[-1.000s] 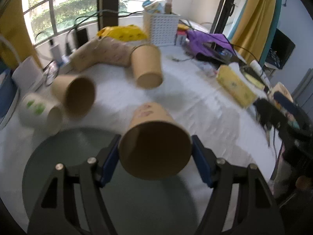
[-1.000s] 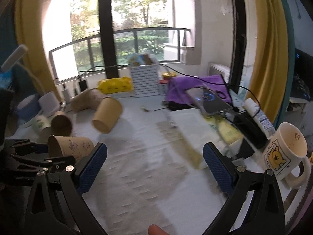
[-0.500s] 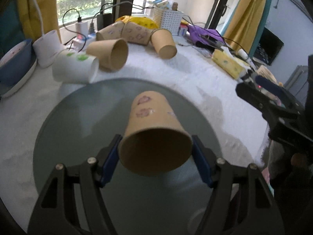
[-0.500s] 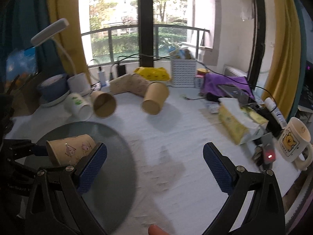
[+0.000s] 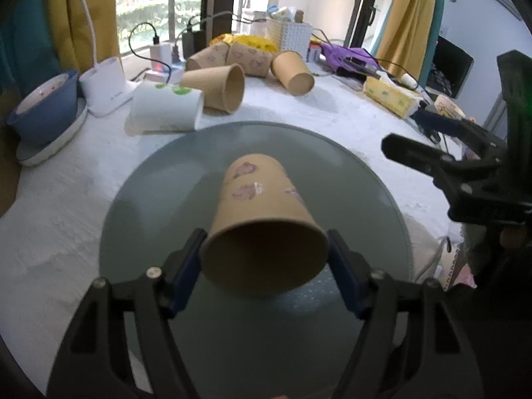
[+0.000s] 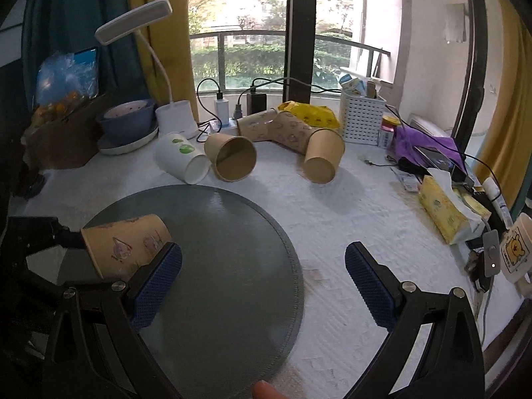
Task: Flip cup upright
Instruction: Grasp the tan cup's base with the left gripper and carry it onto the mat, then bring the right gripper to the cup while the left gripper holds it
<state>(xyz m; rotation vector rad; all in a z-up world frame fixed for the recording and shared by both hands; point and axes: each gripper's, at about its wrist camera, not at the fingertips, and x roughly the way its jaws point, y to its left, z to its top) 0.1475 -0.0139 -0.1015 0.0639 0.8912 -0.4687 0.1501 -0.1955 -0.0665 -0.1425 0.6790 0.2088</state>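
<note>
My left gripper (image 5: 265,266) is shut on a brown paper cup with pink prints (image 5: 262,212). The cup lies on its side in the air, mouth towards the camera, above the round grey mat (image 5: 153,206). In the right wrist view the same cup (image 6: 124,247) shows at the left, held over the mat (image 6: 232,266). My right gripper (image 6: 262,279) is open and empty, over the mat's right edge. It shows in the left wrist view at the right (image 5: 442,153).
Beyond the mat lie a white cup (image 6: 183,161) and several brown cups on their sides (image 6: 232,161). At the back are a blue bowl (image 6: 128,121), a lamp base (image 6: 176,116) and a white basket (image 6: 360,116). A tissue pack (image 6: 445,211) and a bear mug (image 6: 517,254) are at the right.
The left gripper has carried the cup back from near the other cups to above the grey mat. The right gripper has swung left towards the mat and stayed open.
</note>
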